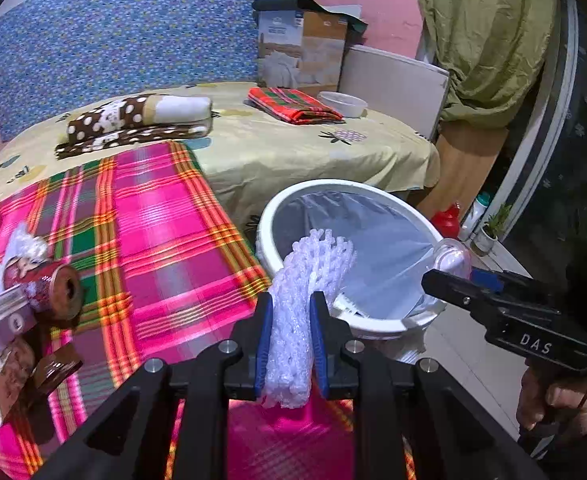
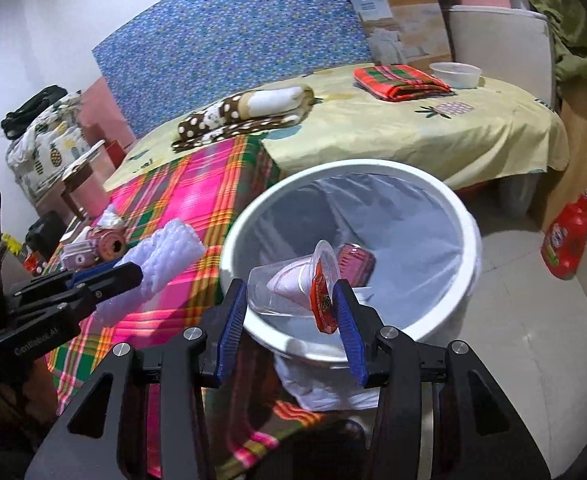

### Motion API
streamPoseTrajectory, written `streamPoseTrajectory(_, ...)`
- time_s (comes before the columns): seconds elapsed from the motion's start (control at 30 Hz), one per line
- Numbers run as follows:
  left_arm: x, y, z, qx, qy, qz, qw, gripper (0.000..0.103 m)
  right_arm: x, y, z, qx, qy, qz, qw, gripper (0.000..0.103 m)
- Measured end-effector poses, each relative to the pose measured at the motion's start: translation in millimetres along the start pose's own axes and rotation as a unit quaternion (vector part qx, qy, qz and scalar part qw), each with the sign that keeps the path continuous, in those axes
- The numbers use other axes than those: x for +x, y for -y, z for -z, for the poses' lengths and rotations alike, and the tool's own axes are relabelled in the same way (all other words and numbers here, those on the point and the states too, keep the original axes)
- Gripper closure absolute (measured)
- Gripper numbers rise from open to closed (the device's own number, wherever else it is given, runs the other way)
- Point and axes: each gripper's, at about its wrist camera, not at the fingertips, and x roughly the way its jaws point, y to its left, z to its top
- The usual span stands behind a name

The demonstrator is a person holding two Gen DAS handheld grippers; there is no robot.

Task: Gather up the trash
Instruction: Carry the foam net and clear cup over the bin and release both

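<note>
Plaid-covered table [image 1: 165, 216] is lying at nine o'clock of the bin [image 2: 433, 184]. I'm pinching springy, featherlight foam netting [image 1: 293, 320] in the left gripper [image 1: 291, 344] jaws; the right gripper [image 2: 289, 316] jaws are clamping a crushable plastic cup [image 2: 289, 284] over the bin rim.

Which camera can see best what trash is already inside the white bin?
The right wrist view. It looks down into the white bin, so a pink packet shows at the bottom of the liner. The left wrist view sees the bin from the side; the white foam net in the left tool covers part of it.
</note>
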Motion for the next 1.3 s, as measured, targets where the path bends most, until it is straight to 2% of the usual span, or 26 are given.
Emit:
streamPoseTrajectory(0.73,61.0,22.4,-22.3,0.007,-0.037,0.047,0.9982,0.082,18.8,37.3,-2.7,0.008,-0.035,0.043,0.998,0.054)
streamPoseTrajectory(0.87,66.8,24.5,-26.4,0.009,-0.037,0.054,0.9978,0.075,19.5,38.8,-2.7,0.007,-0.034,0.045,0.998,0.051)
streamPoseTrajectory(0.93,68.5,24.5,-27.0,0.009,-0.036,0.054,0.9978,0.070,19.7,39.4,-2.9,0.008,-0.033,0.044,0.998,0.041)
streamPoseTrajectory(1.0,68.6,23.8,-27.1,0.006,-0.037,0.056,0.9977,0.066,19.3,41.1,-2.9,0.009,-0.030,0.042,0.999,0.037)
streamPoseTrajectory(1.17,67.1,23.2,-27.1,0.003,-0.036,0.057,0.9977,0.060,16.0,41.4,-3.3,0.012,-0.025,0.041,0.999,0.037)
streamPoseTrajectory(1.3,61.6,20.6,-24.3,0.001,-0.032,0.056,0.9979,0.060,11.4,37.2,-1.3,0.015,-0.022,0.033,0.999,0.037)
